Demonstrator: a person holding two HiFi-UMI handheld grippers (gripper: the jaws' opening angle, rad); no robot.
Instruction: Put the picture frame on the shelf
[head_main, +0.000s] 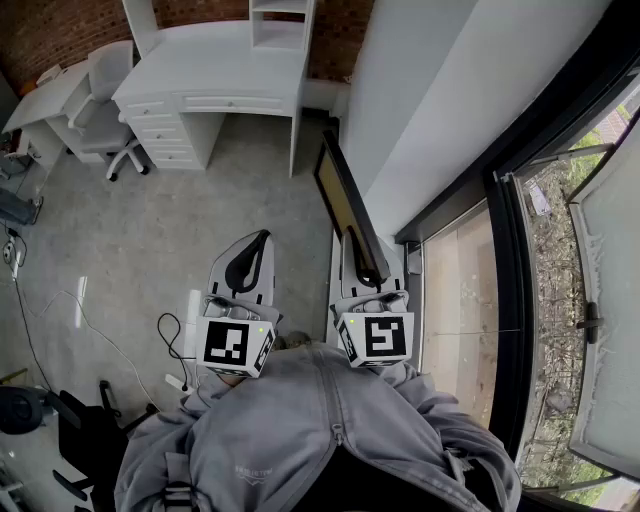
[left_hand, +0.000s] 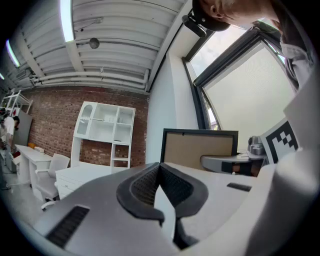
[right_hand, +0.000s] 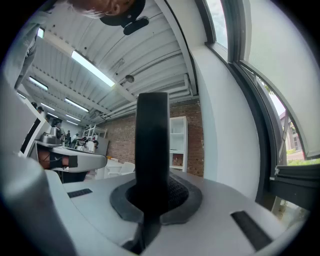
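evidently, the black-edged rectangular picture frame with tan backing (head_main: 342, 195) was clamped by its near edge in the right gripper (head_main: 366, 272) and held edge-on, likely for carrying. the left gripper (head_main: 250, 262) was kept closed on nothing, just beside it. the white wooden shelf unit (head_main: 280, 25) stood well apart, against the brick wall.

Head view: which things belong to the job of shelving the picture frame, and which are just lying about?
Job: picture frame, clamped in the right gripper; white shelf on the desk; left gripper, shut and empty.
Lying about: office chair; floor cables.
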